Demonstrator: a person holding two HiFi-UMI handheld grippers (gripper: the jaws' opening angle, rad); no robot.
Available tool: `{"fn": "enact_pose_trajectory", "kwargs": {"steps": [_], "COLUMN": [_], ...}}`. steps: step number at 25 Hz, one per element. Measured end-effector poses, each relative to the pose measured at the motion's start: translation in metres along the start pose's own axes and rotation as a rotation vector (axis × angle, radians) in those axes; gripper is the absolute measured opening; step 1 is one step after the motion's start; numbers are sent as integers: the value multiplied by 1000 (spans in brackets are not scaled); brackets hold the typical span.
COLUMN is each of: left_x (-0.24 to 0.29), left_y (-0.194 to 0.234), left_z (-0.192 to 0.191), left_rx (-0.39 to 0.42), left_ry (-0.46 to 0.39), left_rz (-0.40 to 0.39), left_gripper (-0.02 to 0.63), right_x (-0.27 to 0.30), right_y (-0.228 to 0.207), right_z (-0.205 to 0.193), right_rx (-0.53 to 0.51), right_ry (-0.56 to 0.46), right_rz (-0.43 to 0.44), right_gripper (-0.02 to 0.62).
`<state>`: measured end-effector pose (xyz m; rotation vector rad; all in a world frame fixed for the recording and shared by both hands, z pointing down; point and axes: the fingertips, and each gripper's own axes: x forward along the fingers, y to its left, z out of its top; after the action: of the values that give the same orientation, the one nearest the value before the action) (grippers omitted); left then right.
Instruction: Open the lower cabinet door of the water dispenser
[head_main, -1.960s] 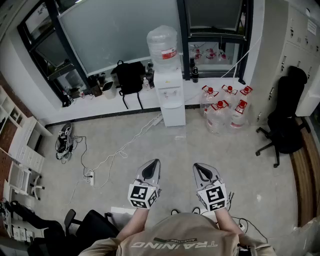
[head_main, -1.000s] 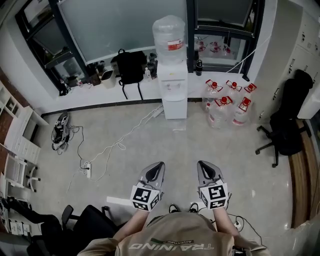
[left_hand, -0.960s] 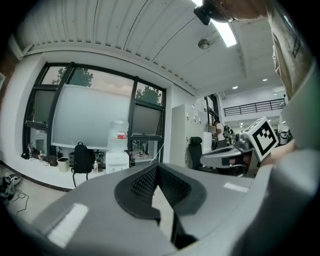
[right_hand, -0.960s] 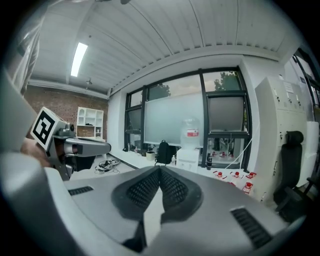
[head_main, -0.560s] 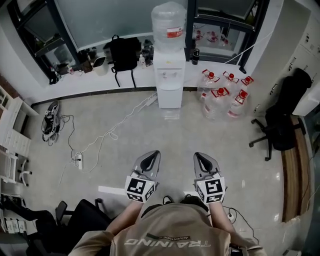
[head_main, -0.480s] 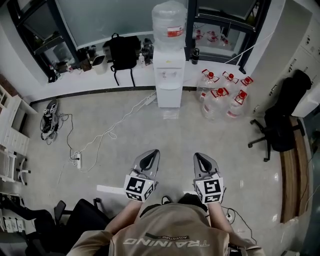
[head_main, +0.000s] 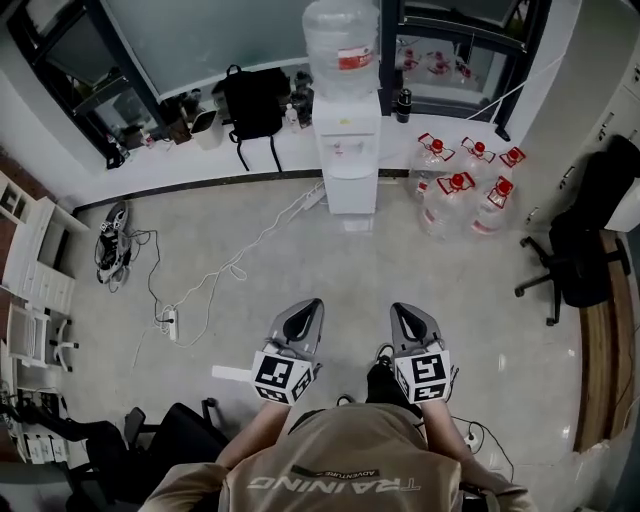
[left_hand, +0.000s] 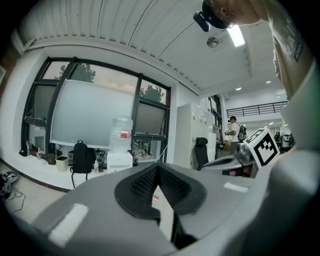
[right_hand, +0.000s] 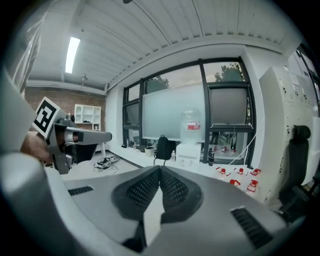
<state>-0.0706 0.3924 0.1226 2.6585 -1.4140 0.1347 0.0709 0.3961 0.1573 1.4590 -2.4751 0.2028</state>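
Across the room, against the white ledge under the windows, the water dispenser (head_main: 348, 150) is standing with a clear bottle (head_main: 342, 45) seated on top. Its lower cabinet door (head_main: 352, 193) is facing the person and, as far as this distance shows, is sitting closed. A cluster of red-capped spare jugs (head_main: 470, 190) is resting on the floor just to its right, and a black backpack (head_main: 252, 100) is leaning on the ledge to its left.

Both grippers are hovering low in front of the person, well apart from the dispenser and aiming roughly towards it. The left gripper (head_main: 310, 304) is showing its jaws pressed tip to tip with nothing between them in its own view (left_hand: 158, 166). The right gripper (head_main: 399, 308) is doing the same, its pads meeting and holding nothing (right_hand: 160, 168). In each gripper view the dispenser is appearing small and far off (left_hand: 120, 150) (right_hand: 189, 145).

Judging from this, the task is sitting in its approach stage, with the door not yet touched. The next move is calling for crossing the open floor and dropping one gripper to the level of the lower door. Its jaws would then need parting to catch the door's edge or pull. Where that pull sits is too small to tell from here. A white cable (head_main: 230, 270) is trailing over the floor to the left of the path and looks worth avoiding.
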Motion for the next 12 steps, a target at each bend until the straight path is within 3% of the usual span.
{"fn": "enact_pose_trajectory", "kwargs": {"steps": [6, 12], "left_x": [70, 153], "left_y": [3, 2], "left_z": [26, 41], "left_rx": [51, 52], "left_ry": [-8, -1], "left_rz": [9, 22], "left_gripper": [2, 2], "right_x": [45, 90], "right_y": [-51, -115], "right_z": [17, 32], "right_rx": [-61, -84], "right_ry": [-19, -24], "right_rz": [34, 96], "right_gripper": [9, 9]}}
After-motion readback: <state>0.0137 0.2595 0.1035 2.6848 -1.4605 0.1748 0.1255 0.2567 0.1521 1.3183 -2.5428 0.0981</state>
